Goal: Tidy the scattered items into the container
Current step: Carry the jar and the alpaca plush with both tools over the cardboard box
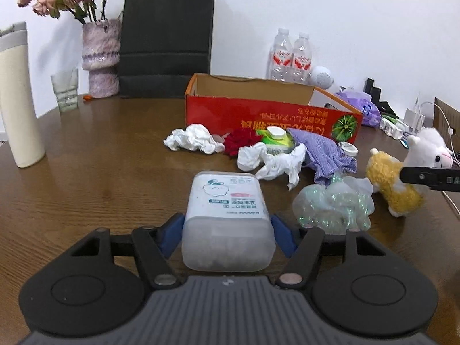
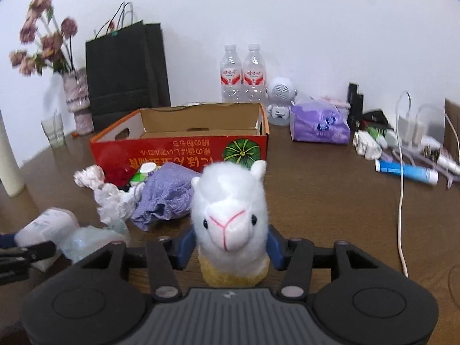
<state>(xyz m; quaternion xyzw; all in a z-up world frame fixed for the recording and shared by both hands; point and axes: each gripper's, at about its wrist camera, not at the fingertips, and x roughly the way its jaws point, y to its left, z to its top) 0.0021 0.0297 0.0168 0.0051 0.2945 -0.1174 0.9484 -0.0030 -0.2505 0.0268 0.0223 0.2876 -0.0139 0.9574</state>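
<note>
My left gripper is shut on a translucent cotton swab box, its blue fingers pressing both sides. My right gripper is shut on a white and yellow alpaca plush, which also shows in the left wrist view. The red cardboard box stands open behind the pile, and also shows in the left wrist view. Before it lie crumpled tissues, a red cloth, a green carton, a purple cloth and a clear plastic wrap.
A cream tumbler, a glass, a flower vase and a black paper bag stand at the back left. Two water bottles, a purple tissue pack, cables and a blue tube lie at the right.
</note>
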